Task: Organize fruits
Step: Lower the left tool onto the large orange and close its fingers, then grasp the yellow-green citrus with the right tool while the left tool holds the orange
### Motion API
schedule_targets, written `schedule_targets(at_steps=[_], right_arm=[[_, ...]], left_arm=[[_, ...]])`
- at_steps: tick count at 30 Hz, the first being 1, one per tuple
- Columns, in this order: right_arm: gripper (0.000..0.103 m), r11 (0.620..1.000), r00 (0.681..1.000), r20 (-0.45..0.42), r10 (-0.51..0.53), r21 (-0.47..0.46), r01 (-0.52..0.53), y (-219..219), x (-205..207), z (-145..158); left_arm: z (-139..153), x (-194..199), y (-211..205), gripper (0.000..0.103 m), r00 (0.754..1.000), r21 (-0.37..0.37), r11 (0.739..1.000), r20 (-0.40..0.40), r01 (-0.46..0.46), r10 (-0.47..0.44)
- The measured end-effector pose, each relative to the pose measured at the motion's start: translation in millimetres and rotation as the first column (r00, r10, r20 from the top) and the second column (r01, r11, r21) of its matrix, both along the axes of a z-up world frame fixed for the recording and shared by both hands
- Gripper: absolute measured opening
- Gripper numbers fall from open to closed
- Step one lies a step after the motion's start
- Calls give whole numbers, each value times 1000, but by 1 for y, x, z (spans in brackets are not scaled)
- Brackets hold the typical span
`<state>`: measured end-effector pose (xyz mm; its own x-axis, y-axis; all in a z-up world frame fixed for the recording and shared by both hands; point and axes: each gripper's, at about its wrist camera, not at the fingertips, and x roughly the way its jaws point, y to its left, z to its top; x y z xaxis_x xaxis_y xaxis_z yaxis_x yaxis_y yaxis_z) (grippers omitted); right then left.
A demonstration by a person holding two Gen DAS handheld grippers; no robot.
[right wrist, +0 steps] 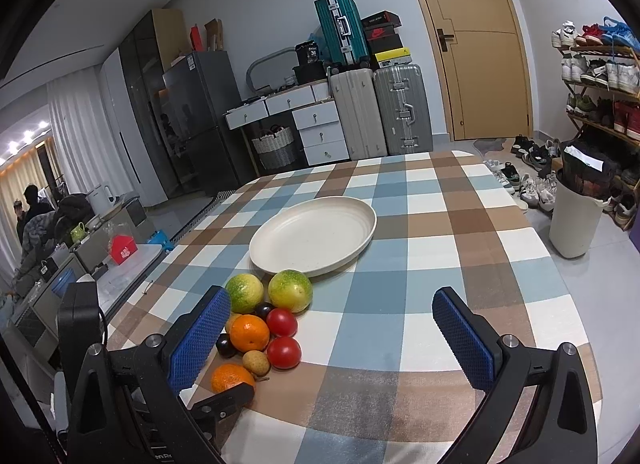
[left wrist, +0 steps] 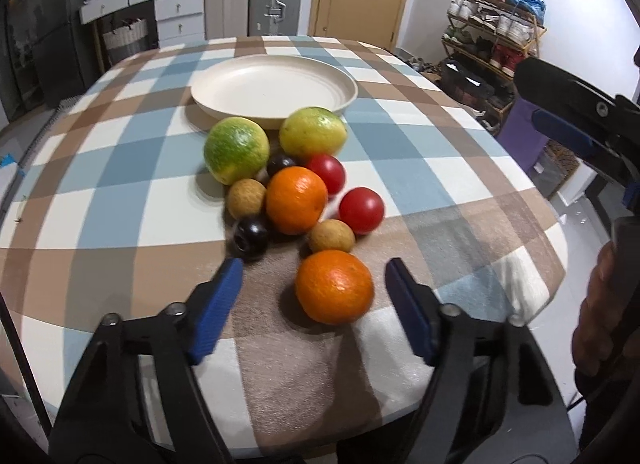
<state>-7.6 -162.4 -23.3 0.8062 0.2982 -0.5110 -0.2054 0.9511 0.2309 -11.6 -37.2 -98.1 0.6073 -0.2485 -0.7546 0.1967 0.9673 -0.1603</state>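
We see checked tablecloth point(right wrist: 420, 264) over table, cream plate point(left wrist: 274, 89) centred, nothing on it. Fruit cluster just in front of plate: two green citrus, two oranges, two tomatoes, small brown and dark fruits. Left gripper point(left wrist: 314, 288) spread wide, nearest orange point(left wrist: 334, 287) between fingers, untouched. Right gripper point(right wrist: 332, 338) spread wide, holding nothing, over cloth beside cluster.
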Motion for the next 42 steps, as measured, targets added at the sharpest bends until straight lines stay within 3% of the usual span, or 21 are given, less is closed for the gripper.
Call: schedule_targets(at_steps=[5, 10, 28, 39, 42], right_arm=[[103, 1000, 1000, -9, 10, 9, -9, 2, 0, -3], [103, 1000, 1000, -20, 20, 19, -20, 0, 2, -5], [103, 986, 984, -121, 131, 117, -117, 10, 44, -26], [103, 968, 959, -214, 186, 205, -142, 17, 88, -49], [103, 965, 954, -223, 199, 212, -152, 21, 97, -54]], left_arm=[[-5, -1, -1, 37, 999, -71, 997, -29, 43, -45], [-7, -1, 8, 36, 997, -154, 986, -40, 63, -70], [2, -6, 37, 36, 997, -250, 966, -27, 61, -70], [20, -3, 62, 36, 999, -275, 961, 2, 36, -37], [25, -3, 65, 36, 1000, -251, 968, 15, 27, -24]])
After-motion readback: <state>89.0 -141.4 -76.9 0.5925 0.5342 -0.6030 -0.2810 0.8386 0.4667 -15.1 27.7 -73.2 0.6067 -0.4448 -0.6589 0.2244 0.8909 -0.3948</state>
